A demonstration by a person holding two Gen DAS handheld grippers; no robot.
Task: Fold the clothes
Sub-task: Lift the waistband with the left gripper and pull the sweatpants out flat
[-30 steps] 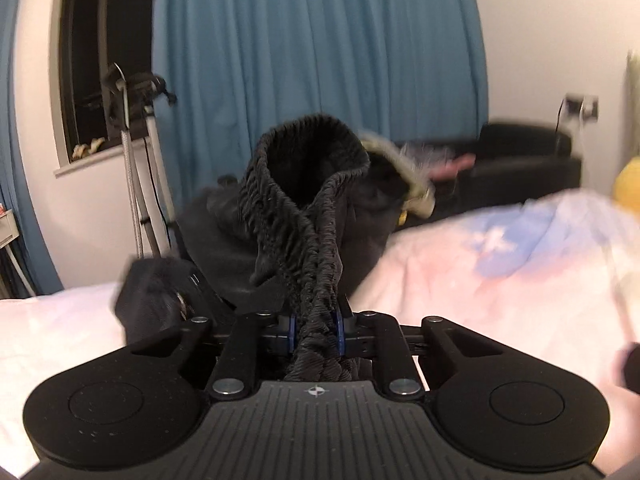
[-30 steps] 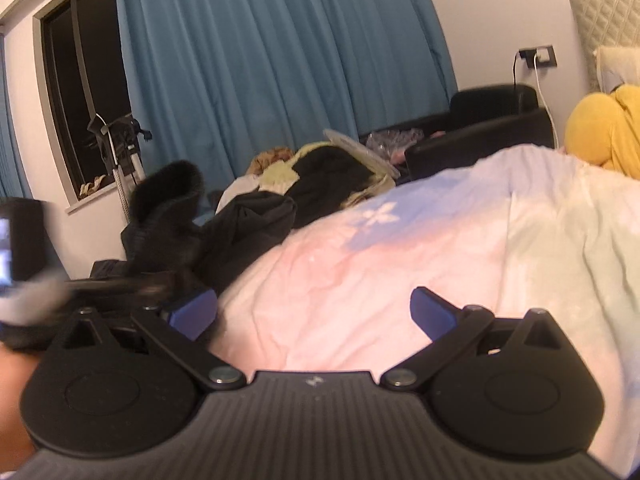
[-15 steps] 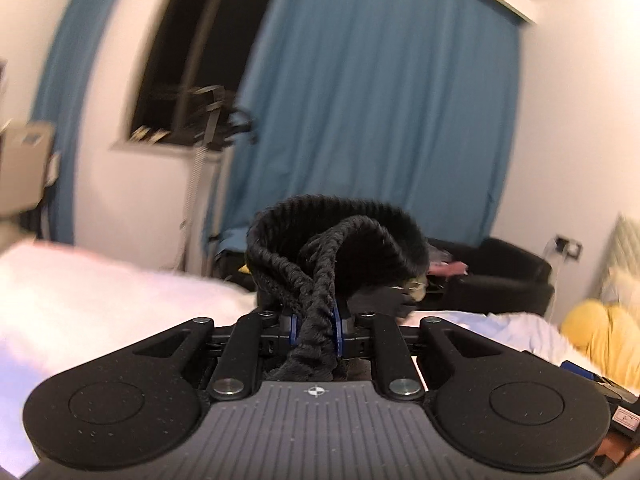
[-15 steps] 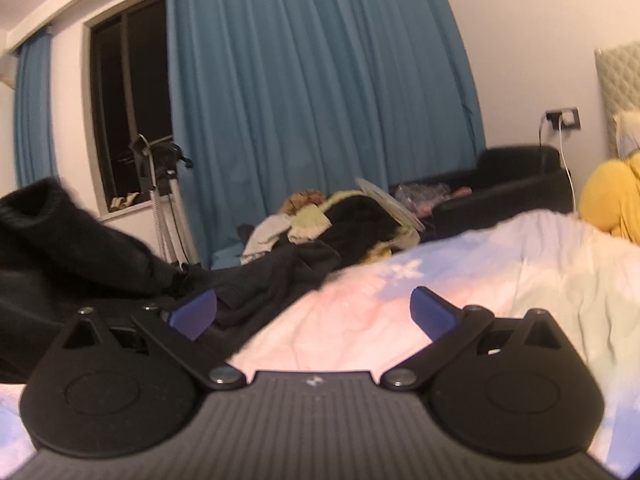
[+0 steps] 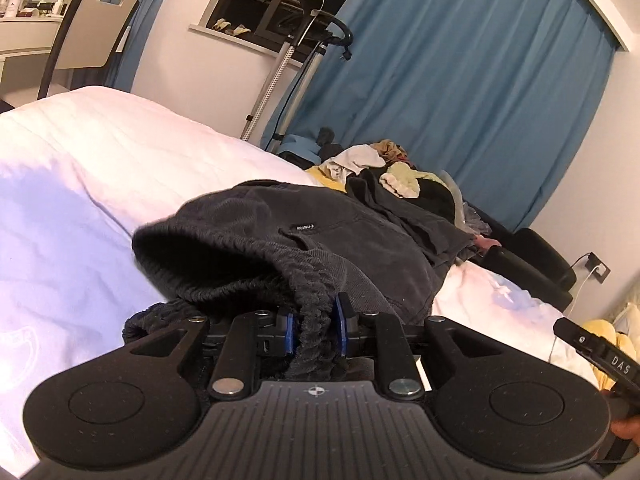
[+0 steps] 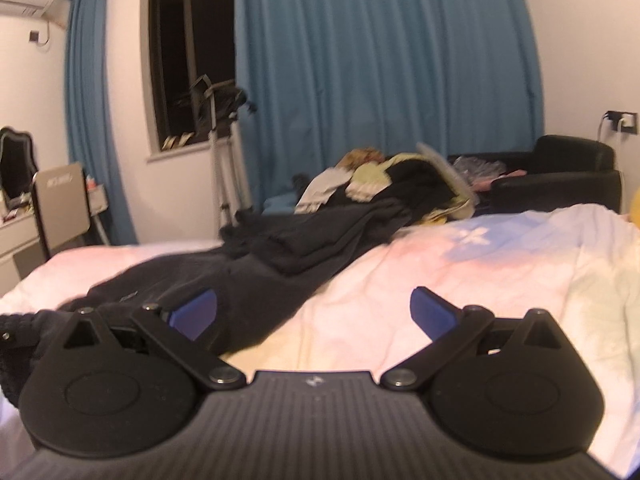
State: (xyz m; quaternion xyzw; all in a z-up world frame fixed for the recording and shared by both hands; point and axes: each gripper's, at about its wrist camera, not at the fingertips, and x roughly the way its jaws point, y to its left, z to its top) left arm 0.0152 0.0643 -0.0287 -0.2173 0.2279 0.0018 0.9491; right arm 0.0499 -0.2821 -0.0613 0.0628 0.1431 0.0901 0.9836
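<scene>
Trousers (image 5: 320,232) spread on bed (image 5: 100,168) for folding; left gripper (image 5: 314,328) clenched on waistband; right gripper (image 6: 314,312) released, empty

The room has warm, rather dim indoor light; the window (image 6: 188,60) is black. The left view is sharp, the right one is softly blurred. Both bend strongly at the edges, with dark corners. The dark garment (image 5: 320,240) shows little detail in its shadowed opening.
</scene>
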